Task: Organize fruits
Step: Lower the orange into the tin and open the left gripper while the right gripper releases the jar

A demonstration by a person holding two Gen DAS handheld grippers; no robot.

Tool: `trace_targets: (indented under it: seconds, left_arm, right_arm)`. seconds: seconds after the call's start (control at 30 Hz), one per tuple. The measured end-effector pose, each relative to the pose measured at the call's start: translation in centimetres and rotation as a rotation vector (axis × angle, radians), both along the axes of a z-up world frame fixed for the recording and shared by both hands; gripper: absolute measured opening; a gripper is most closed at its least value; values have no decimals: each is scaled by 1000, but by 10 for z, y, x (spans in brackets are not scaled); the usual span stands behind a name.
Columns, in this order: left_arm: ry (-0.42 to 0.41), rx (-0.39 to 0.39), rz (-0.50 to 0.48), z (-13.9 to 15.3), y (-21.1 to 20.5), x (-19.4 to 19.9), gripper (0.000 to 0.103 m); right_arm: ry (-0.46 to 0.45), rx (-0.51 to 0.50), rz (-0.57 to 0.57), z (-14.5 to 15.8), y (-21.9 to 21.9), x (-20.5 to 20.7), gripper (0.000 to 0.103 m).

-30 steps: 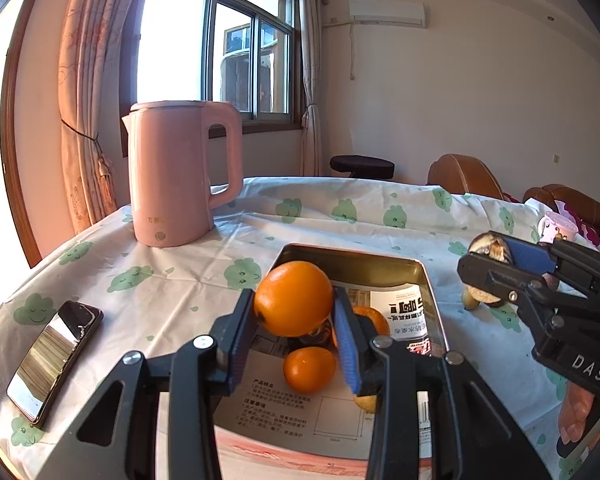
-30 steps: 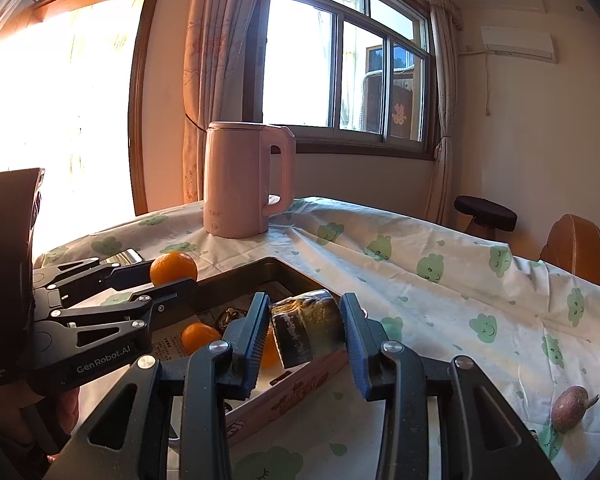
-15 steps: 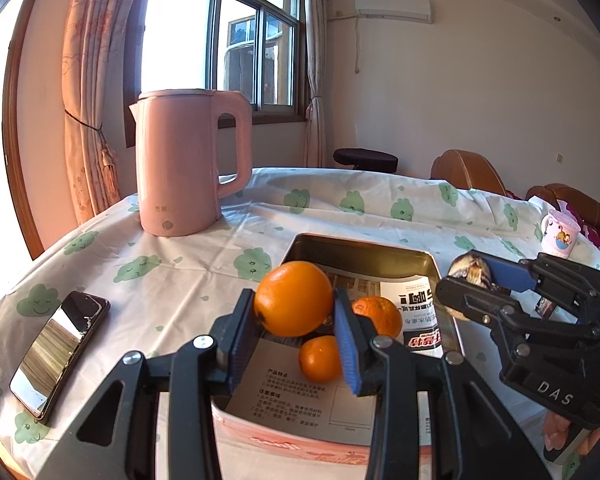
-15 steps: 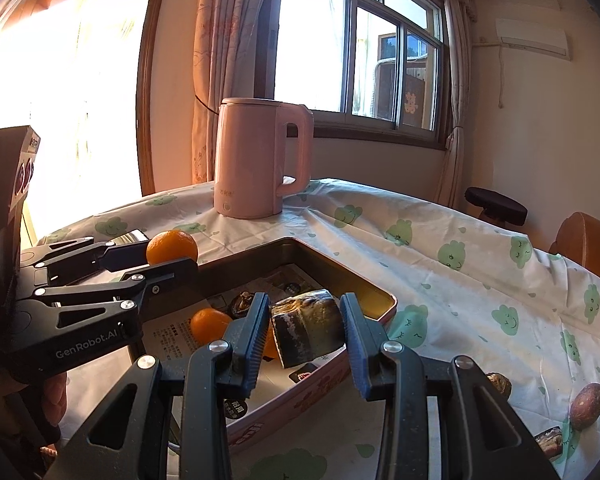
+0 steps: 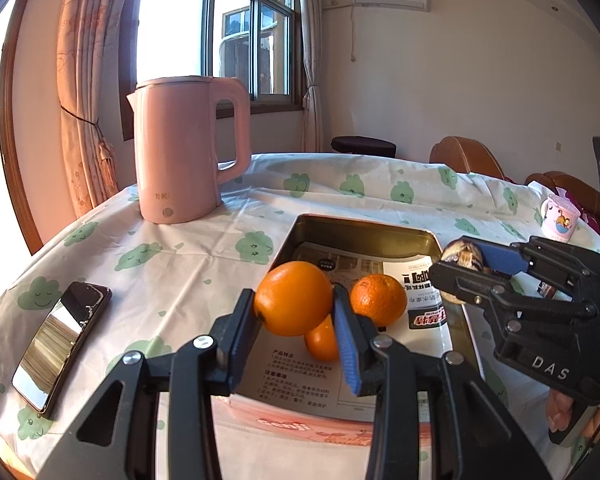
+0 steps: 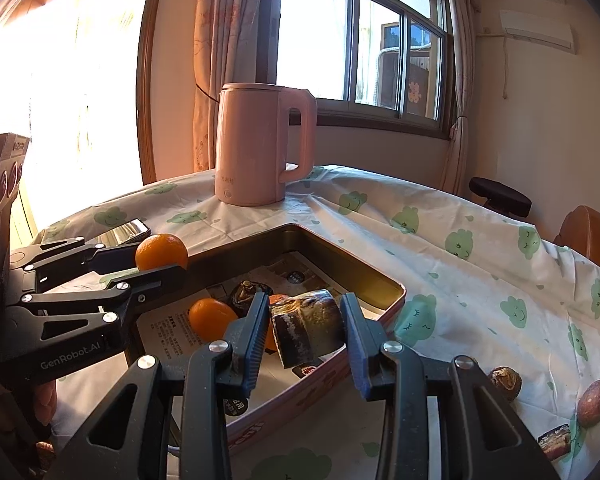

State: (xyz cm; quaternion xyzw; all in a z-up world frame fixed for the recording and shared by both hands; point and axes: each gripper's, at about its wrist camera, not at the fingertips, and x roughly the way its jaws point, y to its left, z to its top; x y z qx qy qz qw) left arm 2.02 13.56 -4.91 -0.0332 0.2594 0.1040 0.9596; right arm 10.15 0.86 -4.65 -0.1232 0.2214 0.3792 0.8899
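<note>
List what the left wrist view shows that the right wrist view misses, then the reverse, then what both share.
Only the left wrist view: a cartoon mug at the table's far right edge, and the whole phone lying flat on the cloth.

Only the right wrist view: a dark fruit inside the tin, and a brown stemmed fruit loose on the cloth at right.

Both: the pink kettle, the paper-lined tin, the left tongs shut on the large orange, and the right tongs shut on a dark mottled fruit.
</note>
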Motion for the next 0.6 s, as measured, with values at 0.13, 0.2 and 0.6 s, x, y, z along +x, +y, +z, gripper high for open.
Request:
trace_targets:
  seconds: [0.13, 0.2, 0.6]
  left_arm:
    - [10, 5, -7, -1, -1, 1, 40]
    - [18, 8, -7, -3, -2, 2, 40]
    - [62, 7, -19, -9, -4, 9, 40]
  right_arm:
    - [16, -24, 0, -3, 4, 3, 39]
    - [26, -35, -4, -5, 6, 4, 39]
    - [59, -65, -9, -9, 10, 9, 39]
